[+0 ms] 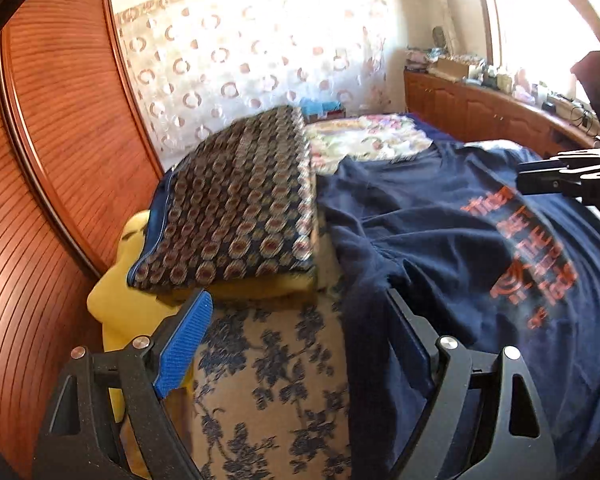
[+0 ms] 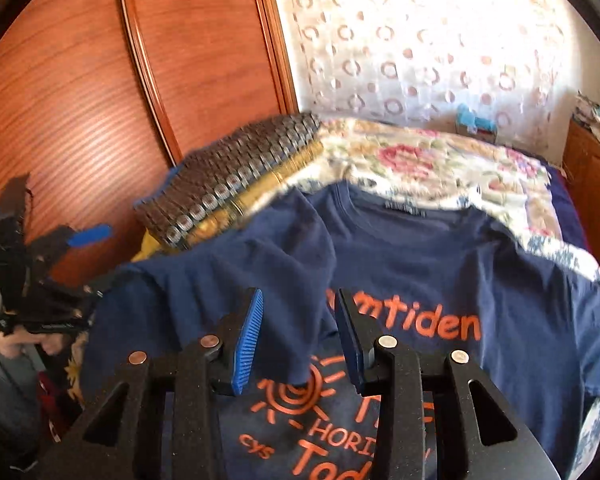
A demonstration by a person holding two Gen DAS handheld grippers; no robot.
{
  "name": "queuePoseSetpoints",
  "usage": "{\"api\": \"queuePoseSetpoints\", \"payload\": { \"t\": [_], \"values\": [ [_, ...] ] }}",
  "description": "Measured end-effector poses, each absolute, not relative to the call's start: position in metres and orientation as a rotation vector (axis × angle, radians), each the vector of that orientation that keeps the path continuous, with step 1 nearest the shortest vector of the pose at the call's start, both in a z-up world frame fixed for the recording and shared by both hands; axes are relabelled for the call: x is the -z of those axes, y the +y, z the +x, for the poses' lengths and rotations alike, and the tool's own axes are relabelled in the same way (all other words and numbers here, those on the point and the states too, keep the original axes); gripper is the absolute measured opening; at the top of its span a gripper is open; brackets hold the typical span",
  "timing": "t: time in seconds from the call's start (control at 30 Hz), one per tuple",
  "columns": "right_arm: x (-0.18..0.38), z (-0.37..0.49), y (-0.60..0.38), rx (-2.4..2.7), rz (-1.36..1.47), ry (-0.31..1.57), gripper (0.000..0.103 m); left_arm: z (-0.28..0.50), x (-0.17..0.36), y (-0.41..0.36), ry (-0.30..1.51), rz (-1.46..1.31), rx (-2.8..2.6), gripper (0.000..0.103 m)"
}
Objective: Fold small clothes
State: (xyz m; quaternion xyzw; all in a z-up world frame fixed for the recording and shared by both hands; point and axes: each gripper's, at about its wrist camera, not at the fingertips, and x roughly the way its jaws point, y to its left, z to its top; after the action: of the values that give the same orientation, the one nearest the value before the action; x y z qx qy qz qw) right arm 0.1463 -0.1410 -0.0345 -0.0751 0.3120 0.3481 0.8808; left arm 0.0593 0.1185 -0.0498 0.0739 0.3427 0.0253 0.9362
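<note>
A navy T-shirt with orange print (image 1: 440,232) (image 2: 440,272) lies spread on the bed, its left sleeve folded in over the chest. My left gripper (image 1: 300,308) is open at the shirt's left edge, and the cloth drapes over its right finger. My right gripper (image 2: 298,312) is open just above the folded sleeve and the print, holding nothing. The left gripper also shows at the far left of the right wrist view (image 2: 60,264). The right gripper shows at the right edge of the left wrist view (image 1: 560,176).
A folded patterned garment (image 1: 236,204) (image 2: 236,176) rests on a yellow one (image 1: 132,300) at the bed's left side. A wooden wardrobe (image 1: 60,140) stands close on the left. A floral bedspread (image 2: 440,160) covers the bed. A cluttered wooden cabinet (image 1: 480,108) runs along the right.
</note>
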Motion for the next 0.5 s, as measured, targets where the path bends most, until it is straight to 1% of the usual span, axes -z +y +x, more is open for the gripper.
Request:
{"api": "queuePoseSetpoints", "payload": {
  "t": [0.1,0.2,0.5],
  "values": [
    [0.032,0.151,-0.138,-0.724,-0.138,0.662,0.039,0.060,0.061,0.139,0.744,0.095,-0.062,0.086],
    [0.027,0.152,-0.142,-0.723,-0.127,0.666,0.039,0.052,0.061,0.150,0.730,0.045,-0.047,0.086],
    [0.021,0.142,-0.175,-0.684,-0.112,0.634,0.039,0.052,0.044,0.132,0.649,-0.012,0.025,0.086]
  ]
}}
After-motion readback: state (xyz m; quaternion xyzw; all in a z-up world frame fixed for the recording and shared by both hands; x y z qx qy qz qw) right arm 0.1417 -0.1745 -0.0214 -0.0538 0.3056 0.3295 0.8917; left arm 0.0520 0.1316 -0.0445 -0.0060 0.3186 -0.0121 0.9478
